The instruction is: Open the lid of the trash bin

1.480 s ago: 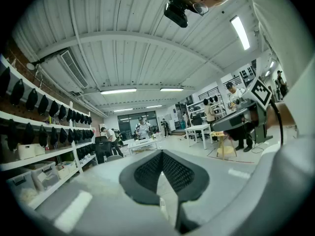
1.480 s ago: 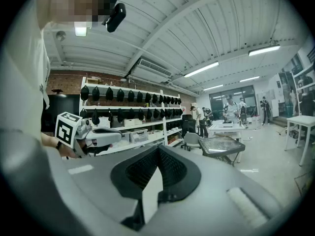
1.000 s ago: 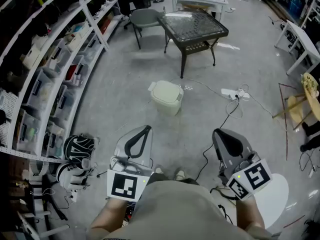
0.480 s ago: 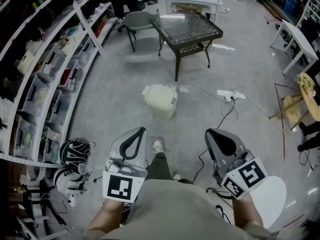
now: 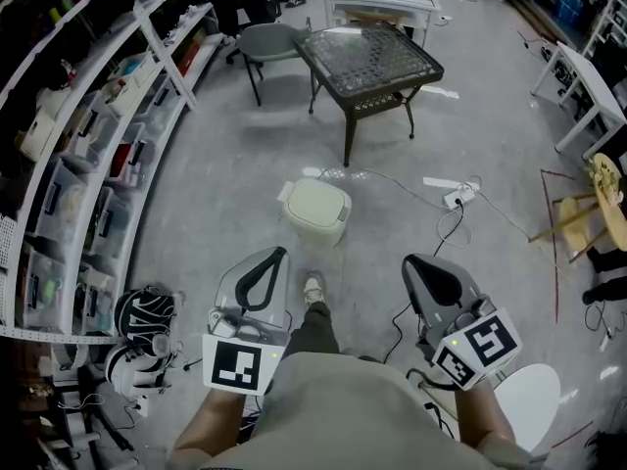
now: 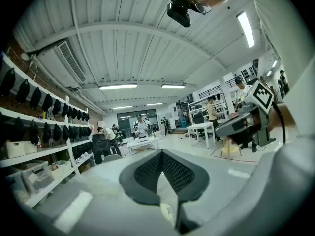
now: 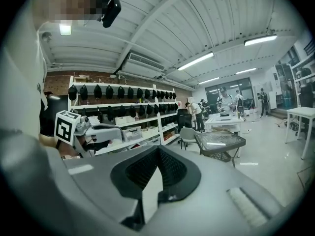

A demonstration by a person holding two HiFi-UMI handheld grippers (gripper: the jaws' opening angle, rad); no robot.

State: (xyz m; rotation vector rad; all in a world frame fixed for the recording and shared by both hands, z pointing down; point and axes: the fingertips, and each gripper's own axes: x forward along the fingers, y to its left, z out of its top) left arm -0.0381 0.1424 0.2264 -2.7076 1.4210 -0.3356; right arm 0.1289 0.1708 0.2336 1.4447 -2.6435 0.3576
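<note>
Head view: the trash bin (image 5: 317, 210), pale with rounded corners, stands upright on the grey floor ahead of the person's shoe (image 5: 313, 288), on the near side of the black glass-topped table (image 5: 377, 62). Its lid is down and faces up. The lid's longer side runs roughly left to right, dipping slightly to the right, and a small tab juts from its left end. The left gripper (image 5: 273, 259) and right gripper (image 5: 422, 266) are held low and near the body. Both point forward and are well apart from the bin, which lies ahead between them, nearer the left one's line. White shelving (image 5: 98, 135) lines the left side, and a power strip (image 5: 454, 200) lies right of the bin.

Left gripper view: the left gripper (image 6: 161, 153) has its ribbed pads closed tip to tip with nothing between them. The right gripper (image 6: 244, 125) shows at the right.

Right gripper view: the right gripper (image 7: 157, 148) also has its pads pressed together and empty. The left gripper (image 7: 96, 132) shows at the left, with the table (image 7: 220, 141) beyond
</note>
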